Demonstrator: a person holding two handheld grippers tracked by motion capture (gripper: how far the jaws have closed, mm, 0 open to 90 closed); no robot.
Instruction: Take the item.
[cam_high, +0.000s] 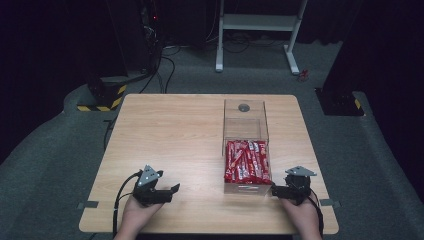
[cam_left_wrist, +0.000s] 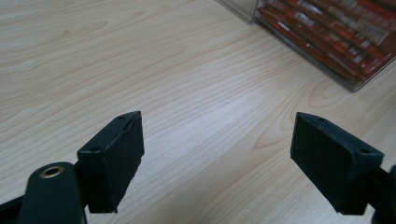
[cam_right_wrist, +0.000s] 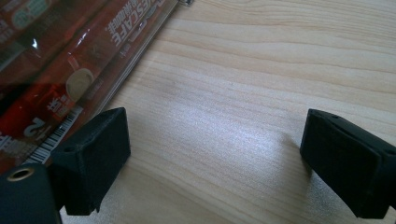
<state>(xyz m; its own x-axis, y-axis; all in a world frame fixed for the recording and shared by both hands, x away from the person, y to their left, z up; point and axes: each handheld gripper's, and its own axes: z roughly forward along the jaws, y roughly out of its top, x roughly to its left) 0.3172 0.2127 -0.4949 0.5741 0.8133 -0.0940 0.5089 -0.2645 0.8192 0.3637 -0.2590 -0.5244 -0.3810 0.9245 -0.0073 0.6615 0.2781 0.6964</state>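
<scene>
A clear plastic box (cam_high: 245, 115) stands on the wooden table (cam_high: 170, 130), right of centre. Its near half holds several red coffee stick packets (cam_high: 247, 161); its far half holds a small grey round thing (cam_high: 244, 107). My left gripper (cam_high: 172, 190) rests near the table's front left, open, with bare wood between its jaws (cam_left_wrist: 217, 140). The box corner with red packets (cam_left_wrist: 336, 32) lies ahead and to its right. My right gripper (cam_high: 276, 191) sits at the box's near right corner, open, over bare wood (cam_right_wrist: 215, 135), with the packets (cam_right_wrist: 60, 70) behind the clear wall at its left.
A white metal frame (cam_high: 257, 22) stands on the grey floor beyond the table. Black stands with yellow-black striped bases (cam_high: 102, 95) sit at the far left, another dark base (cam_high: 340, 102) at the far right. Cables run over the floor.
</scene>
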